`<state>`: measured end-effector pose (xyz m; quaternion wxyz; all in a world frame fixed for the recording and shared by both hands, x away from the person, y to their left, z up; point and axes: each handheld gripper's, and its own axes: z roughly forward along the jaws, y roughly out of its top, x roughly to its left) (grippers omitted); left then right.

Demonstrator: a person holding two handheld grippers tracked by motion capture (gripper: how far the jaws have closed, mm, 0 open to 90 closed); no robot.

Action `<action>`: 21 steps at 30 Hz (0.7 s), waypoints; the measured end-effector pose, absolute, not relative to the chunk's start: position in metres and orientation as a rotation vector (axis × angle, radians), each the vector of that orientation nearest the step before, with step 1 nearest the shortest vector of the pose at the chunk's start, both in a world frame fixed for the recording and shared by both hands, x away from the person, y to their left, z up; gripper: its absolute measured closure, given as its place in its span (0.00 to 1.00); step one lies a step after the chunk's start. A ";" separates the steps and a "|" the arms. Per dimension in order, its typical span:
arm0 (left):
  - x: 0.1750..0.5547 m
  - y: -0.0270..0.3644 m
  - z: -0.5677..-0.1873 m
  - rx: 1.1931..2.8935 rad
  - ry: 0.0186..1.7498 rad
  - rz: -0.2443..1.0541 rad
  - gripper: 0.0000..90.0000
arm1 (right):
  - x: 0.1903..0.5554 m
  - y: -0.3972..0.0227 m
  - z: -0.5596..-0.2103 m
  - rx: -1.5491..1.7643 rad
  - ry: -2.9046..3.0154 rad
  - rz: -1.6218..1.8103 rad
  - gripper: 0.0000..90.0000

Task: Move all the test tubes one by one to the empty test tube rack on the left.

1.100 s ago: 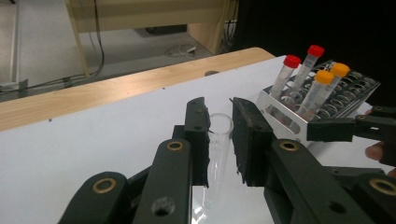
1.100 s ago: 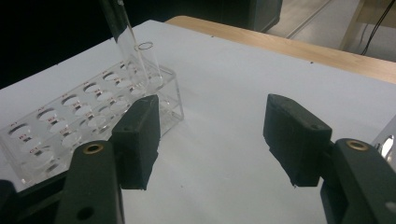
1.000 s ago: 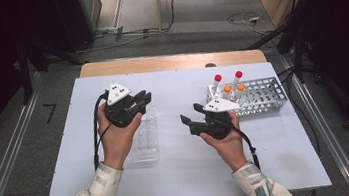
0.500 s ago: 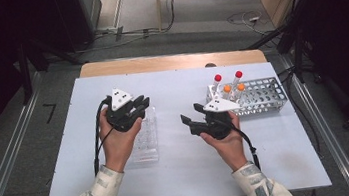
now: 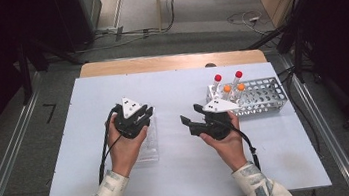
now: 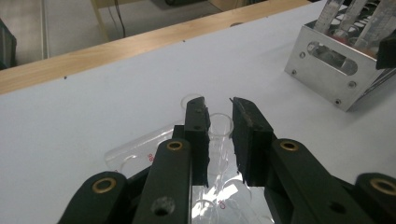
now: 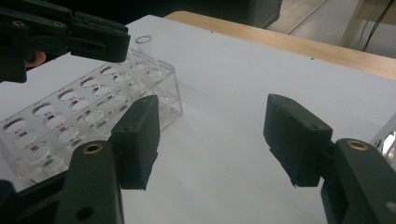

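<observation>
My left gripper (image 6: 218,105) is shut on a clear, uncapped test tube (image 6: 219,123), which stands upright between its jaws over the far end of a clear plastic rack (image 6: 135,151). From above, the left gripper (image 5: 145,112) hovers over that rack (image 5: 148,141). The right gripper view shows the tube (image 7: 145,46) reaching into a far corner hole of the rack (image 7: 70,126), beside the left gripper's jaw. My right gripper (image 7: 212,126) is open with nothing between its jaws. It (image 5: 189,114) points left at mid-table.
A metal rack (image 5: 260,97) stands at the right, just behind my right hand, holding two red-capped tubes (image 5: 217,78) and two orange-capped tubes (image 5: 227,88). A wooden strip (image 5: 168,62) edges the far side of the white table (image 5: 181,172).
My left hand has come down toward the clear rack with the tube in its jaws. The right hand has stayed where it was.
</observation>
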<state>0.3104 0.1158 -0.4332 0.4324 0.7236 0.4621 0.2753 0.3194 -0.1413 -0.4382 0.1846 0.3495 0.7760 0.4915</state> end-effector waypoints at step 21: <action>0.305 0.133 -0.420 1.655 1.166 0.546 0.61 | 0.317 -0.156 -0.439 1.001 2.174 1.372 0.35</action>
